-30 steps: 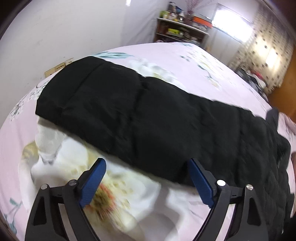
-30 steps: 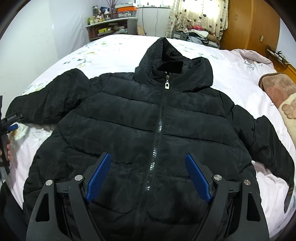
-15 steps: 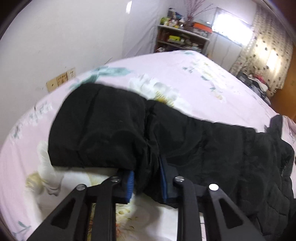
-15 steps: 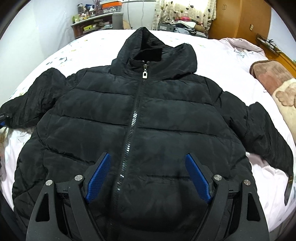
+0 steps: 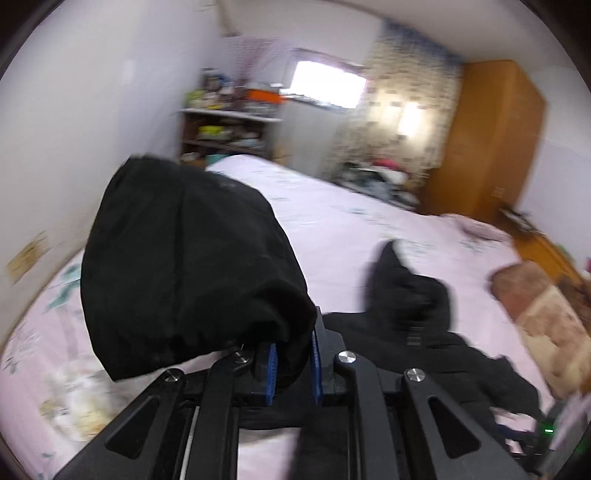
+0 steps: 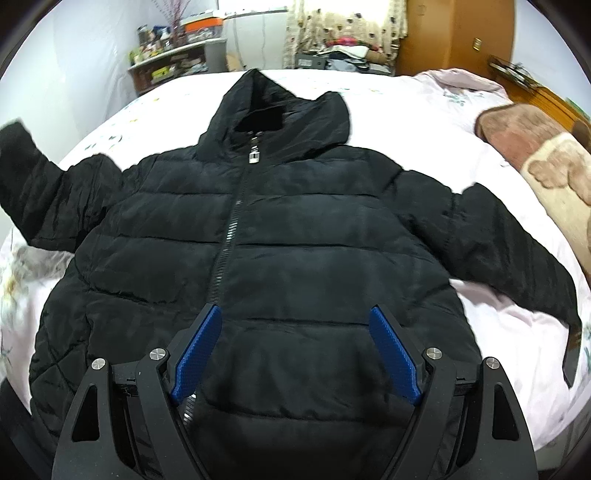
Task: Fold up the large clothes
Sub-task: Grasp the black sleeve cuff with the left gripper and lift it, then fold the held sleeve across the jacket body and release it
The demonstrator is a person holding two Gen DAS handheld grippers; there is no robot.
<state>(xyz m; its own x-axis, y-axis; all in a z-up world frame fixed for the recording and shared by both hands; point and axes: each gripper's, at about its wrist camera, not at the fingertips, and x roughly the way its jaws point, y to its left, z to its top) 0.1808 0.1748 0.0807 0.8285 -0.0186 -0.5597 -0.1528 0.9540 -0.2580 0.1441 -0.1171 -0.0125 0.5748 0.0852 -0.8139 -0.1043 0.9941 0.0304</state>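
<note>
A black hooded puffer jacket [image 6: 295,229] lies zipped and face up on the pale floral bed [image 6: 406,110], hood [image 6: 280,107] toward the far side. Its left sleeve [image 5: 192,266] is raised off the sheet, bunched and hanging over my left gripper [image 5: 293,354], whose jaws are closing with the blue pads pressed on the cuff fabric. In the right wrist view that lifted sleeve [image 6: 40,192] rises at the left edge. My right gripper [image 6: 295,321] hovers open over the jacket's lower front, just right of the zipper, with nothing between its pads. The other sleeve [image 6: 517,251] lies flat.
A brown and cream blanket [image 6: 535,155] sits at the bed's right side. A cluttered shelf [image 6: 173,62] and a wooden wardrobe [image 6: 454,33] stand beyond the bed. A white wall [image 5: 74,110] runs close along the left.
My left gripper went from wide open to clamped on the sleeve end and lifted it off the bed. My right gripper slid right across the jacket's front, still open.
</note>
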